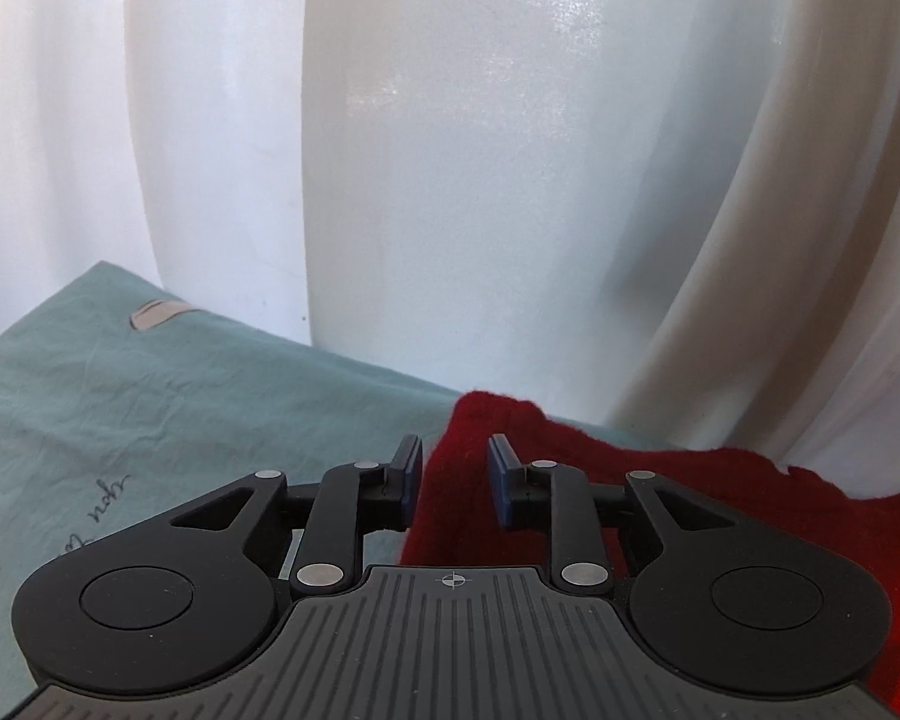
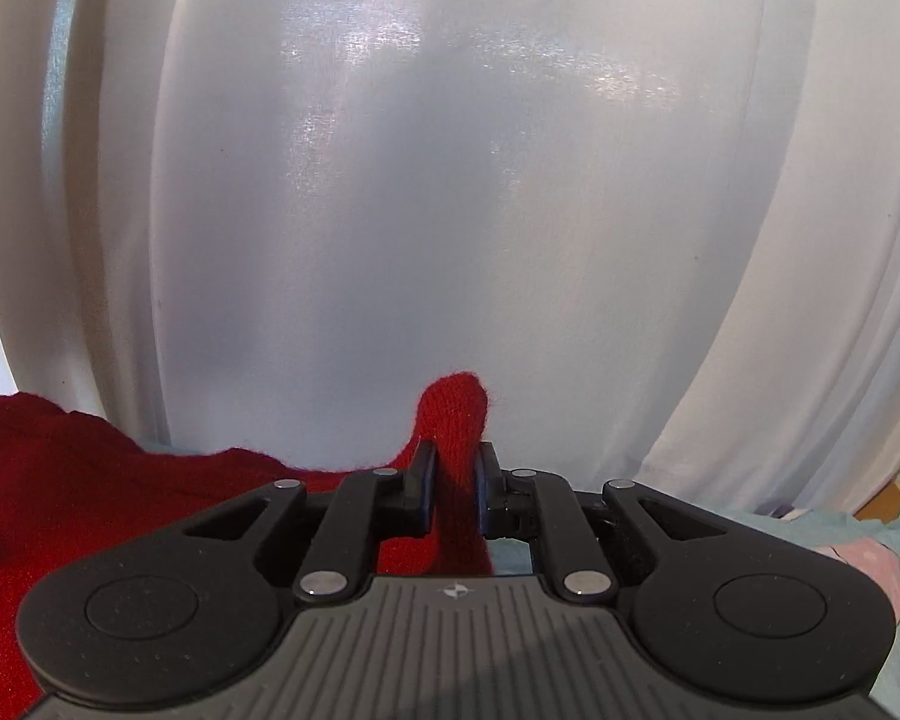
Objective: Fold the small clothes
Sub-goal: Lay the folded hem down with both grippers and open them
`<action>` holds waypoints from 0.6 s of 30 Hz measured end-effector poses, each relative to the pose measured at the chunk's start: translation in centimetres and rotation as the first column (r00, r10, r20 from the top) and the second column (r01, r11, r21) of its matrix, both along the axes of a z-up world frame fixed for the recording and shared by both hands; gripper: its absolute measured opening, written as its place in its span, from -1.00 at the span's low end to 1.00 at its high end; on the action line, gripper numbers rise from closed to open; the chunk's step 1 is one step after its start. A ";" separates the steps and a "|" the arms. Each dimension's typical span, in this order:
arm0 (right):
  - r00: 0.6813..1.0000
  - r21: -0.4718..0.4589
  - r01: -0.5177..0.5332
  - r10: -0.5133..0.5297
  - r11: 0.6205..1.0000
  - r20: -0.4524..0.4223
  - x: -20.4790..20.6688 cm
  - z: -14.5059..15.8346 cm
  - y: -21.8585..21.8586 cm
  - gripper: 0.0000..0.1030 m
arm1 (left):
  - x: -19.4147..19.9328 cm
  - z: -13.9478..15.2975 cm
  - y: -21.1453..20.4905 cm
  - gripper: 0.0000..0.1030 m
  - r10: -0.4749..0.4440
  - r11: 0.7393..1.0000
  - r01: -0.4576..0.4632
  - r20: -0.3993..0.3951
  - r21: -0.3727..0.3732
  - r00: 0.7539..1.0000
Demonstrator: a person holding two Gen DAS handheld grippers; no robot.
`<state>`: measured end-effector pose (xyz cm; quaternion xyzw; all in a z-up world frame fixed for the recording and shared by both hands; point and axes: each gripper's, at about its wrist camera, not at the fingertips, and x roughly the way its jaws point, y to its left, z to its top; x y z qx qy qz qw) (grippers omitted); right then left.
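Note:
A red knitted garment [image 1: 720, 492] lies on a pale green sheet [image 1: 150, 420], close to a white wall. In the left wrist view my left gripper [image 1: 455, 483] stands with its jaws apart around the garment's left corner, and the cloth between them looks loose. In the right wrist view my right gripper [image 2: 455, 489] is shut on the garment's right corner [image 2: 456, 420], which sticks up between the pads. The rest of the red garment [image 2: 90, 510] spreads to the left.
White panels or curtains [image 1: 450, 180] stand directly ahead of both grippers. The green sheet [image 2: 870, 516] continues to the right, with a pink item [image 2: 870, 570] on it.

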<state>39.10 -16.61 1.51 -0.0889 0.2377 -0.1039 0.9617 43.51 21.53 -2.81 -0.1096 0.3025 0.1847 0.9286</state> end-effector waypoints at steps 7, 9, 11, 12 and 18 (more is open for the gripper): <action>0.978 0.244 -0.189 0.160 0.951 0.134 -2.6 1.3 5.0 -0.32 | -0.3 1.4 -7.8 0.27 -0.176 0.977 0.191 0.152 -0.093 0.973; 0.971 0.301 -0.240 0.223 0.923 0.090 -1.9 -0.2 7.5 -0.32 | 0.8 -0.3 -9.8 0.25 -0.172 0.982 0.181 0.140 -0.057 0.975; 0.965 0.300 -0.256 0.261 0.919 0.025 -0.9 -2.2 9.6 -0.32 | 1.8 -2.2 -10.3 0.30 -0.165 0.985 0.171 0.117 -0.039 0.979; 0.960 0.283 -0.267 0.281 0.921 -0.009 -0.5 -3.0 10.4 -0.32 | 2.4 -3.3 -10.4 0.48 -0.172 0.984 0.175 0.078 -0.031 0.982; 0.978 0.266 -0.161 0.189 0.951 -0.084 1.4 -4.2 7.9 -0.20 | 2.4 -5.3 -8.2 0.59 -0.171 0.978 0.177 0.062 -0.108 0.983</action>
